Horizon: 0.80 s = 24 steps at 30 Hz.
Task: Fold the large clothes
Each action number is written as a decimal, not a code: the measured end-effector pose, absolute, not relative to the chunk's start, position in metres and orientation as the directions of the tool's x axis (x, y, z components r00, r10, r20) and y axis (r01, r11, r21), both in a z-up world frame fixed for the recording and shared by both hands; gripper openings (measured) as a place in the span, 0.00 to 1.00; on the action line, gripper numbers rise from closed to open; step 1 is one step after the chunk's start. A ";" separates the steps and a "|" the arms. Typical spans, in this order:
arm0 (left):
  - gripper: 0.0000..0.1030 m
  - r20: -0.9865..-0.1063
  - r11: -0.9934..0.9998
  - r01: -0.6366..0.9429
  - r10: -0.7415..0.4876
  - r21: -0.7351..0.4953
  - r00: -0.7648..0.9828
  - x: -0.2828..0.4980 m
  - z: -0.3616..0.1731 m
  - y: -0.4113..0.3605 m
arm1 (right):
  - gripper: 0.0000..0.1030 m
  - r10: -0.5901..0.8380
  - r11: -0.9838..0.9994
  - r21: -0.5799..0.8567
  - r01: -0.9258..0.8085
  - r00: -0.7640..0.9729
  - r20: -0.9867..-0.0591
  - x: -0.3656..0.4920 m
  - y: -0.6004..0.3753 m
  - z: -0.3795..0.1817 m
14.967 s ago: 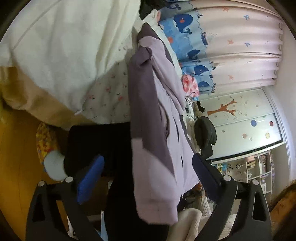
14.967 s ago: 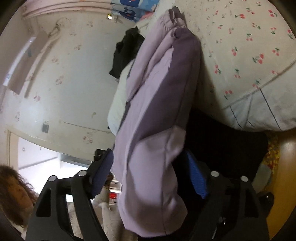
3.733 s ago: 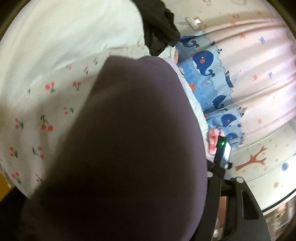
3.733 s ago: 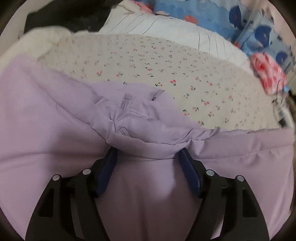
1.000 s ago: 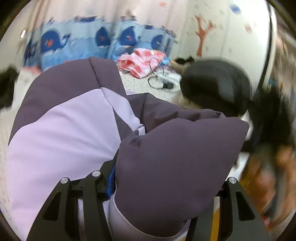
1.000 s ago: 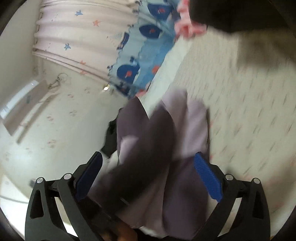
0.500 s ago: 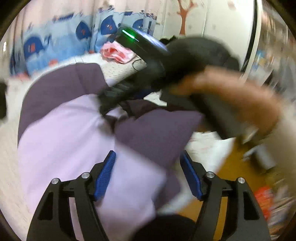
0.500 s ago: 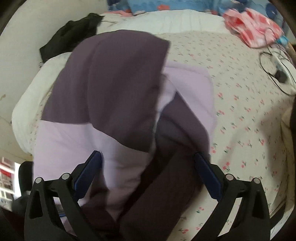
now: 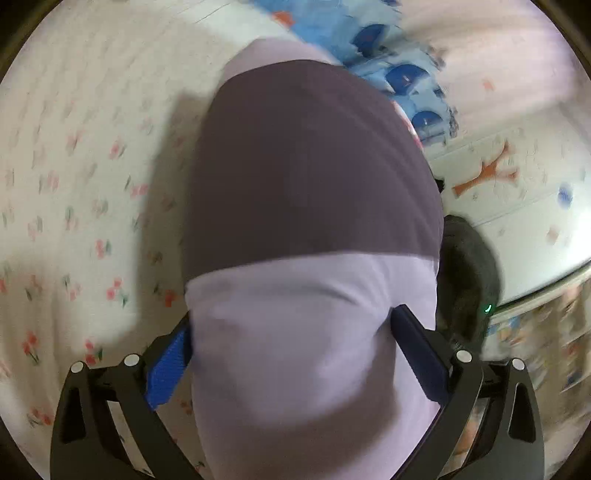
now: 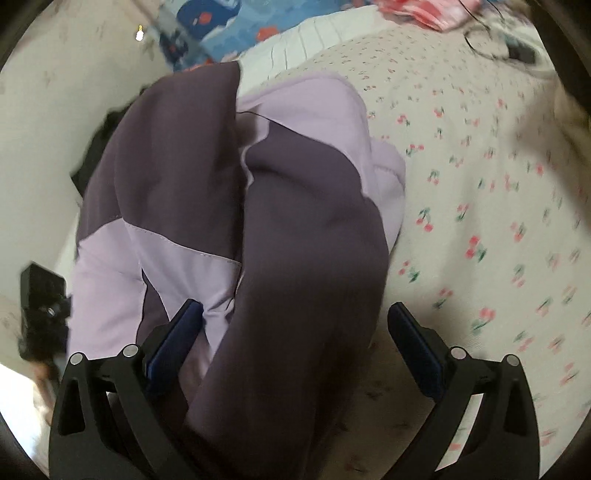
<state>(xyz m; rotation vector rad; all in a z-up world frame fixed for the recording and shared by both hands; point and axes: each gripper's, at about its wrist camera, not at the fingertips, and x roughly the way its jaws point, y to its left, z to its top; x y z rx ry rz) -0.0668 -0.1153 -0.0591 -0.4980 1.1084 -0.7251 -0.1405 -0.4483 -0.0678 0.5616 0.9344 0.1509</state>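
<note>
Since half a second ago, both grippers have closed in on the jacket (image 10: pixel 258 206) lying on the bed (image 10: pixel 480 184). Left gripper (image 9: pixel 295 354) and right gripper (image 10: pixel 295 332) jaws stand wide around fabric — grip uncertain. Pinch matching edges, fold evenly.

Left wrist view: looking forward along the left hand-held gripper (image 9: pixel 291 350), very close to the jacket (image 9: pixel 314 229), which is filling the frame centre; facing across the bed (image 9: pixel 74 166) toward the whale-print curtain (image 9: pixel 402 74) and a wall with a tree decal (image 9: pixel 487 173). Image is motion-blurred.

Right wrist view: looking along the right hand-held gripper (image 10: pixel 295 332), angled down over the jacket (image 10: pixel 236 192) from slightly farther back, facing the bed (image 10: pixel 480 166) and curtain (image 10: pixel 214 26).

Both views are sharing the jacket, cherry-print bed cover and curtain.
</note>
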 end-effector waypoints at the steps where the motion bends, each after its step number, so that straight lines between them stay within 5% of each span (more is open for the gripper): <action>1: 0.95 -0.626 0.678 0.322 -0.735 -0.661 0.262 -0.070 -0.048 -0.120 | 0.93 0.363 0.838 0.533 0.115 0.613 -0.702 -0.140 -0.442 -0.066; 10: 0.88 -0.646 0.806 0.405 -0.590 -0.432 0.485 -0.066 0.049 -0.028 | 0.93 0.562 0.733 0.669 -0.124 0.664 -0.493 -0.086 -0.299 -0.034; 12: 0.89 -0.705 0.877 0.363 -0.473 -0.316 0.529 -0.070 0.054 0.005 | 0.93 0.569 0.776 0.605 -0.179 0.611 -0.550 -0.074 -0.251 -0.040; 16: 0.89 -0.829 0.937 0.228 -0.342 -0.264 0.443 -0.047 -0.007 0.041 | 0.93 0.467 0.875 0.454 -0.169 0.544 -0.697 -0.073 -0.222 -0.062; 20: 0.91 -0.794 0.929 0.222 -0.369 -0.297 0.482 -0.047 -0.023 0.042 | 0.93 0.318 0.945 0.307 -0.114 0.541 -0.778 -0.087 -0.235 -0.032; 24: 0.91 -0.788 0.933 0.240 -0.356 -0.269 0.502 -0.044 -0.018 0.035 | 0.93 0.149 0.989 0.114 -0.097 0.733 -0.664 -0.088 -0.189 0.068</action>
